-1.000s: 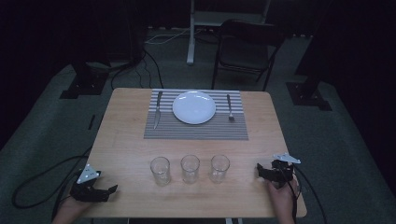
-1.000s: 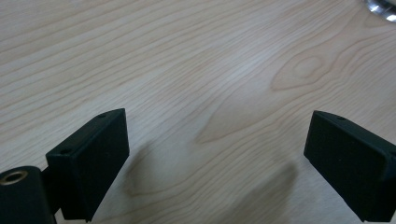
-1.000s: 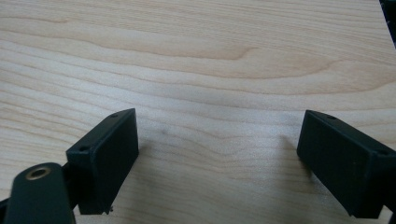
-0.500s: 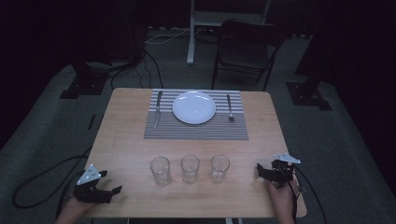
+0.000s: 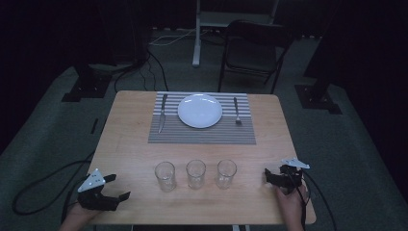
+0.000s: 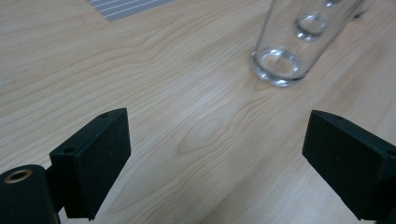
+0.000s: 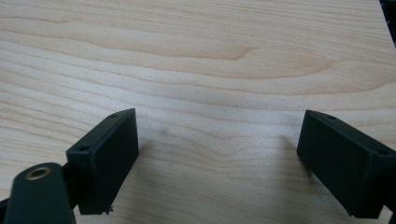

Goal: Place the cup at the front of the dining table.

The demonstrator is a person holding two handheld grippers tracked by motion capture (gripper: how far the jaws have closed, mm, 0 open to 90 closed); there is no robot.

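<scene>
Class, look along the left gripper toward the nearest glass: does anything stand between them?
Nothing visible does. Bare table lies between the open left gripper and the nearest glass, which stands ahead and slightly to its right.

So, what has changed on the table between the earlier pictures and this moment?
The left gripper has moved a little toward the nearest glass, with its jaws open and nothing between them. Nothing was taken hold of or let go. The right gripper stayed in place, open. The three glasses, the plate, the knife and the fork lie as before.
</scene>
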